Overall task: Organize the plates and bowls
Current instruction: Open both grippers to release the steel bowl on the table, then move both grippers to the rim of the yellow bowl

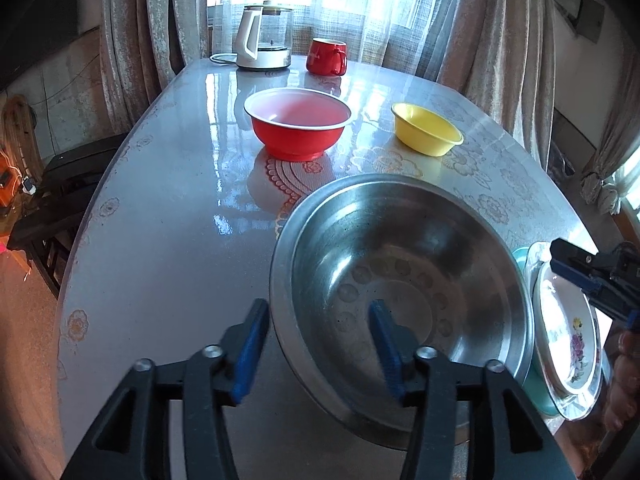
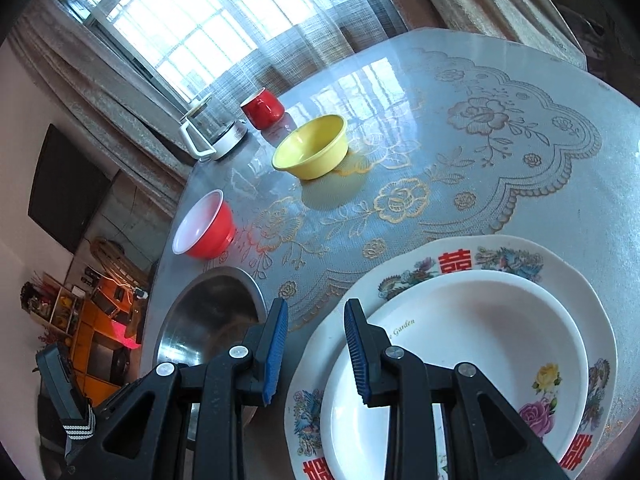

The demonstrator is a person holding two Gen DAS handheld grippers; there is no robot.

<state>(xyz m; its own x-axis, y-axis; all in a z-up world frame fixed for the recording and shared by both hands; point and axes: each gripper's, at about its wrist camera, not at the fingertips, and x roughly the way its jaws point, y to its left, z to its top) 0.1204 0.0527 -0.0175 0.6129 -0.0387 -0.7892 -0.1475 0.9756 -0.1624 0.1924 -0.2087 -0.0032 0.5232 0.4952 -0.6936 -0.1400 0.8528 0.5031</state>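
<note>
**Plates stacked, bowls still scattered**

Left hand-held gripper stood part open, straddling the near rim of the steel bowl: one pad outside the wall, one inside, neither pressing on the metal. Nothing held. The steel bowl sat at the counter's near edge, touching or just beside the plate stack on its right.

Right hand-held gripper had its jaws narrowly parted and empty, hovering over the near-left rim of the plates. Whether a pad touched the rim, could not tell.

Plates: a plain white plate lay nested on a larger patterned plate at the near right edge of the counter. The left wrist view showed a teal rim beneath them, likely a third plate.

Bowls: red bowl stood toward the counter's left side, yellow bowl toward the middle, well apart from each other and from the steel bowl.

Judgement: plates looked gathered; the bowls remained to be nested, red and yellow probably into the steel one. Kettle and red mug at the far edge appeared outside the job.
</note>
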